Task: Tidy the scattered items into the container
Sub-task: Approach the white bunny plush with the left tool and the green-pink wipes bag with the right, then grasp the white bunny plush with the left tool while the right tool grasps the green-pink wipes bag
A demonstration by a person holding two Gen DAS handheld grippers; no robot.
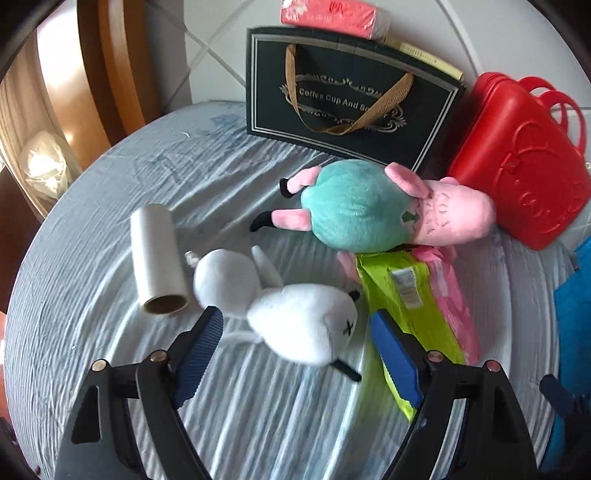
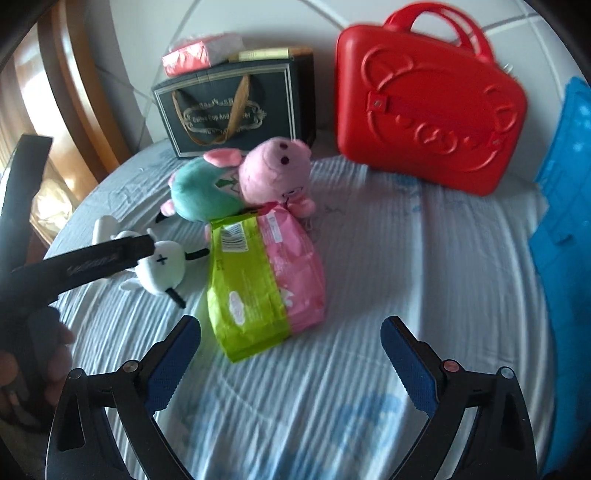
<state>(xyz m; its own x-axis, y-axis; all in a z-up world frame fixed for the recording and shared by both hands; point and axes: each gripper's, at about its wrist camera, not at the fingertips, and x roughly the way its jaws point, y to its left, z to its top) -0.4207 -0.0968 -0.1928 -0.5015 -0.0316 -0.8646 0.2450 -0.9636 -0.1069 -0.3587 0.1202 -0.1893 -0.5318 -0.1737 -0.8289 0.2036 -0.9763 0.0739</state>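
A white plush toy [image 1: 295, 317] lies on the sheet between the open jaws of my left gripper [image 1: 299, 332]; no finger touches it. It also shows in the right wrist view [image 2: 162, 269], partly behind the left gripper's arm. A pink pig plush with a teal body [image 1: 369, 210] [image 2: 258, 177] lies beyond it. A green and pink packet [image 1: 410, 295] [image 2: 262, 280] lies just ahead of my right gripper [image 2: 291, 354], which is open and empty. A white roll [image 1: 159, 258] lies at the left. A closed red case [image 2: 428, 118] [image 1: 517, 166] stands at the back.
A dark gift bag [image 1: 351, 99] [image 2: 236, 110] stands at the back against the wall, with a red pack [image 1: 332, 16] on top. A blue object [image 2: 565, 221] lies along the right edge. A wooden bed frame [image 1: 110, 74] is at the left.
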